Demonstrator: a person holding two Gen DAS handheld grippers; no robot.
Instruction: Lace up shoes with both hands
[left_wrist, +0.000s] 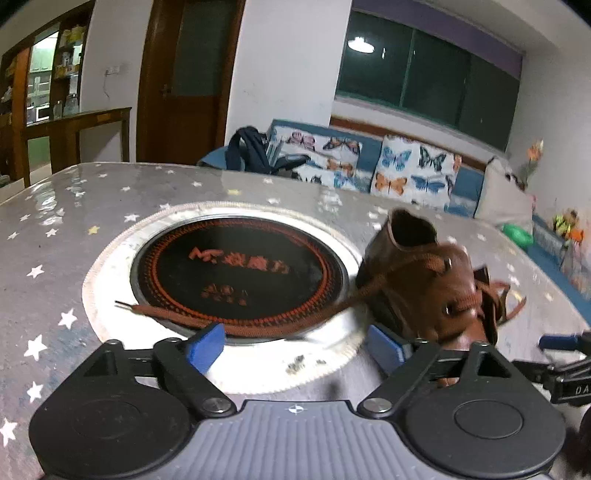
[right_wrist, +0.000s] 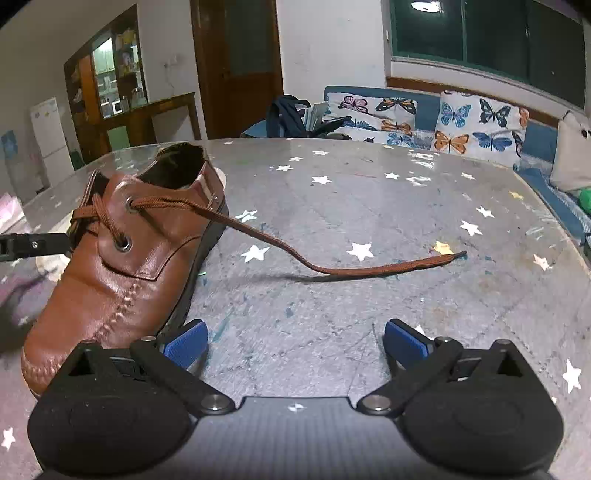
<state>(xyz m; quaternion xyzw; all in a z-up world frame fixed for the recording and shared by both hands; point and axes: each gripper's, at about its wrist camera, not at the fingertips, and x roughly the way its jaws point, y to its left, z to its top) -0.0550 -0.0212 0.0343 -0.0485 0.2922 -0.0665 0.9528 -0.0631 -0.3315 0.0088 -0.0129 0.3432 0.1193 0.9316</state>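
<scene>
Brown leather shoe (right_wrist: 122, 254) sits on the counter (right_wrist: 369, 206), a grey top w/ white star print, toe toward the right wrist cam. Lace is threaded thru the eyelets & crossed over the tongue; one lace end (right_wrist: 332, 267) runs out of the upper eyelet on the shoe's right-hand side in the right view, hangs a bit above the counter, then its tip lies on the surface well apart from the shoe. Right hand-held gripper (right_wrist: 295, 341) is wide open, blue pads apart, nothing betw. them; its left pad (right_wrist: 186, 341) is just beside the shoe's sole edge, contact unclear. In the left wrist view the shoe (left_wrist: 424, 284) is at right, blurred, next to a round black hob plate (left_wrist: 240, 273) set in a metal ring in the counter (left_wrist: 74, 221). The other lace end (left_wrist: 229, 325) lies across the front of that plate. Left hand-held gripper (left_wrist: 295, 347) also open, empty; lace passes just beyond its left pad (left_wrist: 205, 345), touching or not can't tell. Sofa w/ butterfly cushions (right_wrist: 476, 125) behind.
</scene>
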